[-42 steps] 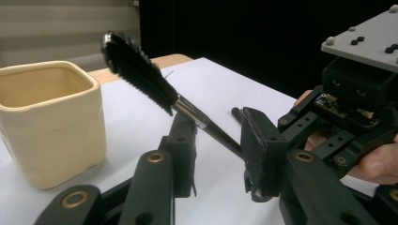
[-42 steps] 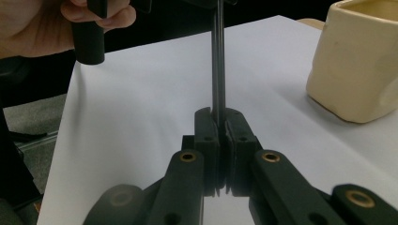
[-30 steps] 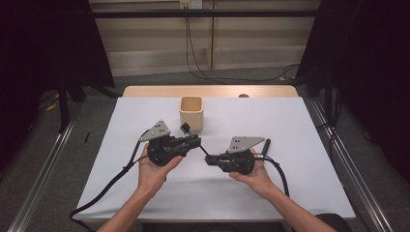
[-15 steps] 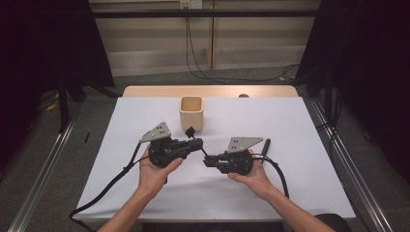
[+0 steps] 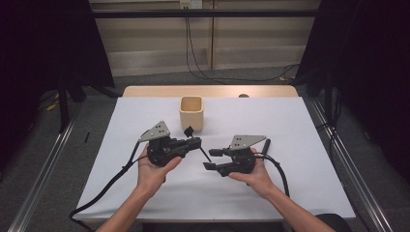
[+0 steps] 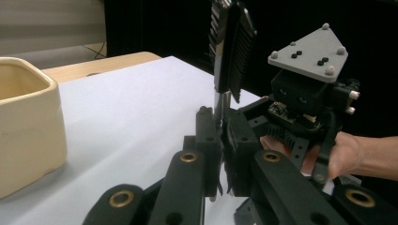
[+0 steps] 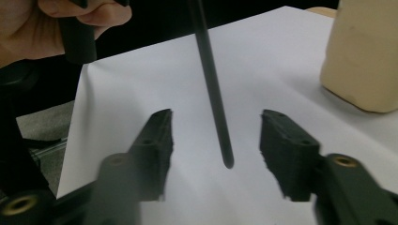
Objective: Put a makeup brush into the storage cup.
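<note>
Beside the cream cup [image 5: 191,112], the left gripper [image 5: 197,141] clamps a brush [image 6: 231,51].

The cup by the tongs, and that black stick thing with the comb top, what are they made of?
The cup looks like glazed ceramic: cream, thick-walled, with soft rounded corners and a faint sheen, though smooth plastic is possible. The black tool held in the left tongs seems to be plastic: a matte, finely ribbed head on a thin, smooth rod that hangs between the open right tongs.
</note>
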Motion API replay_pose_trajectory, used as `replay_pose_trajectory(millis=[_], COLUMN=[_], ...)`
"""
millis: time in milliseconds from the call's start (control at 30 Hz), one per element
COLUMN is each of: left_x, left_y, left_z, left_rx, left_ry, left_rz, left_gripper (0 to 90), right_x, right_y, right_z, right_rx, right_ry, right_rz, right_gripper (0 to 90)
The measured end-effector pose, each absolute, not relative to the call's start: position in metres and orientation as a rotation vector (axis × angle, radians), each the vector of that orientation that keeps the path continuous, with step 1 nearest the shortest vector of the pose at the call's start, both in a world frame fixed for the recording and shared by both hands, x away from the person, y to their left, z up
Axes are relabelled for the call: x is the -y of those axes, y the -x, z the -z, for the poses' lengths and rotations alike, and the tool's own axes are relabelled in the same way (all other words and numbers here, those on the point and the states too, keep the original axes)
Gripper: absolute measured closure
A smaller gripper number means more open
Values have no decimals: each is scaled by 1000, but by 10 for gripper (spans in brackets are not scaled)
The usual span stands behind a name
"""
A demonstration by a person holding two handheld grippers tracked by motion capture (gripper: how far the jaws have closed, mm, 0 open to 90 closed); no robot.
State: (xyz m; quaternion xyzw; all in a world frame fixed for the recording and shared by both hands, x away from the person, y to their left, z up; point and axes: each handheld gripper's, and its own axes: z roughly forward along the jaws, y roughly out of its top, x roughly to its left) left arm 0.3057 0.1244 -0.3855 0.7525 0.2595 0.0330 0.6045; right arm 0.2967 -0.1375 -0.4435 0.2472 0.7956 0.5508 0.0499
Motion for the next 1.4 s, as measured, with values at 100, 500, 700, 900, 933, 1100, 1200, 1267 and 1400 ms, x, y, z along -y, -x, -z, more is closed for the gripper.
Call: replay_pose_trajectory(millis=[100,500,700,900,933,1100,1200,1267,1400], left_x=[-125,-128,-132,-134,-134,-135,-136,-136,-140], left_y=[-306,-306,-306,-306,-306,-308,-308,-309,-310], left_z=[384,383,379,377,377,377,377,377,375], left_rx=[-602,-592,-602,-605,-606,-614,-617,-623,-631], left_ry=[-1742,-1783,-1788,-1803,-1806,-1818,-1831,-1828,-1841], left_rz=[-79,-96,-98,-90,-91,-89,-84,-82,-82], left_gripper=[858,858,858,858,858,858,858,858,858], right_x=[141,153,162,179,183,197,207,213,225], right_y=[-298,-296,-290,-284,-282,-275,-271,-268,-263], right_z=[443,437,433,428,427,427,431,432,433], right_rx=[-2423,-2390,-2349,-2295,-2282,-2242,-2235,-2214,-2152], right_ry=[-773,-786,-796,-801,-805,-820,-847,-868,-908], right_rz=[-1666,-1672,-1679,-1667,-1673,-1680,-1651,-1650,-1639], right_gripper=[312,35,49,50,49,44,52,53,49])
